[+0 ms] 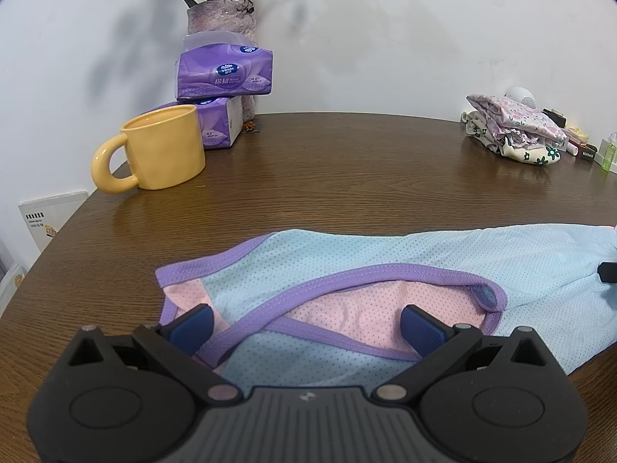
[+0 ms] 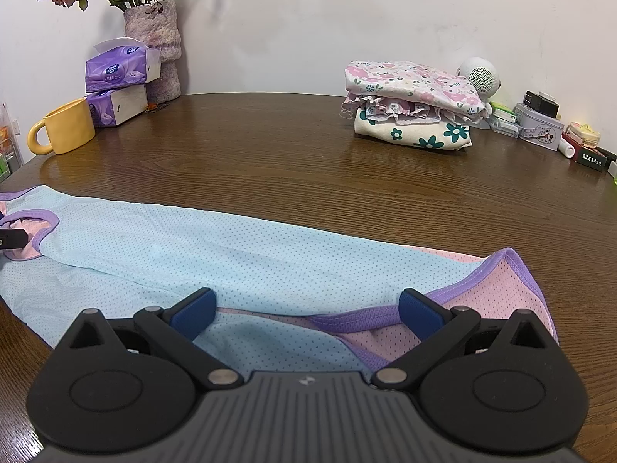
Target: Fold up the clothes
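Blue-padded, our left tool point(image 1: 306, 326) and right tool point(image 2: 306, 314) both stood wide open, gripping nothing, over opposite ends of the mesh garment point(image 2: 216, 254) lying on the bench point(image 2: 308, 177). We judged a fold pending: next, pinch the purple trim between each tool's fingers.

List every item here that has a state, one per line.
left gripper: open, over the garment's strap end
right gripper: open, over the other end
blue mesh garment: spread flat, unfolded
floral clothes: folded, stacked
yellow mug: upright
tissue packs: stacked, top one opened
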`<state>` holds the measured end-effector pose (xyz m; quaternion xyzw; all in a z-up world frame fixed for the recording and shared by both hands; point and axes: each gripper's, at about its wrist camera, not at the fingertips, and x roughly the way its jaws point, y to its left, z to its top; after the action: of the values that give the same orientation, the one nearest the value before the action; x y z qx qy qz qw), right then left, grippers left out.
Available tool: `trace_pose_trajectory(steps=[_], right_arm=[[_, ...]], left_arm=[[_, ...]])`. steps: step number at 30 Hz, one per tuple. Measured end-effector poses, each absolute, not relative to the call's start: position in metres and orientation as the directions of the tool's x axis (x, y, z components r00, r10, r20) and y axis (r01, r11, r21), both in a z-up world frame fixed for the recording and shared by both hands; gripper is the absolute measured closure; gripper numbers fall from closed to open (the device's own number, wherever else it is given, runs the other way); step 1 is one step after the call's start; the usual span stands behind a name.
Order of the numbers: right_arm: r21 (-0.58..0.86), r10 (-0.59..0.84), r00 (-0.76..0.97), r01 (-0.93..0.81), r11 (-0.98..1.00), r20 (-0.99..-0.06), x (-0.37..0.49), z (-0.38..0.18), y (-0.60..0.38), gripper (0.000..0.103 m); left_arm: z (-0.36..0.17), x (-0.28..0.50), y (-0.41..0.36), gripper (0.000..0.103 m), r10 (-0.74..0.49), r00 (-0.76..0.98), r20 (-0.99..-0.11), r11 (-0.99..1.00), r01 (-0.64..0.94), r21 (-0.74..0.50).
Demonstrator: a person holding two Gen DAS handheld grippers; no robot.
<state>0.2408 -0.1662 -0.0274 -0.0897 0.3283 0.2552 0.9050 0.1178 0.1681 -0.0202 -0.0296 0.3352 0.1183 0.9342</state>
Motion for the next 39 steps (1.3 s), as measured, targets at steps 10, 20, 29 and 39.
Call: trace_pose_trajectory(steps=[10,20,29,39], right_arm=[[0.005,0.403,0.654,-0.521,0.854,-0.640,0.241,-0.027,-0.166,0.001],[0.005,0.403,0.654,-0.521,0.853,-0.641,0.241,-0.027,-0.166,0.001],[0.005,0.403,0.654,-0.521,0.853,-0.641,0.241,-0.027,-0.166,0.001],[0.005,0.407,0.653,-0.525,0.851,-0.638,0.241,-0.027,-0.166,0.000]], left_arm=[[-0.020,0.118,0.168,0.000,0.202,0.748,-0.633,0.970,-0.241,0.025],[-0.020,0.118,0.167,0.000,0.204,0.747,-0.633,0.970,-0.243,0.025],[-0.011,0.109,0.171,0.001,0.221,0.763,-0.607,0.965,-0.261,0.023],[0.015,0.051,0.221,0.001,0.175,0.793,-0.583,0.859,-0.412,-0.304]])
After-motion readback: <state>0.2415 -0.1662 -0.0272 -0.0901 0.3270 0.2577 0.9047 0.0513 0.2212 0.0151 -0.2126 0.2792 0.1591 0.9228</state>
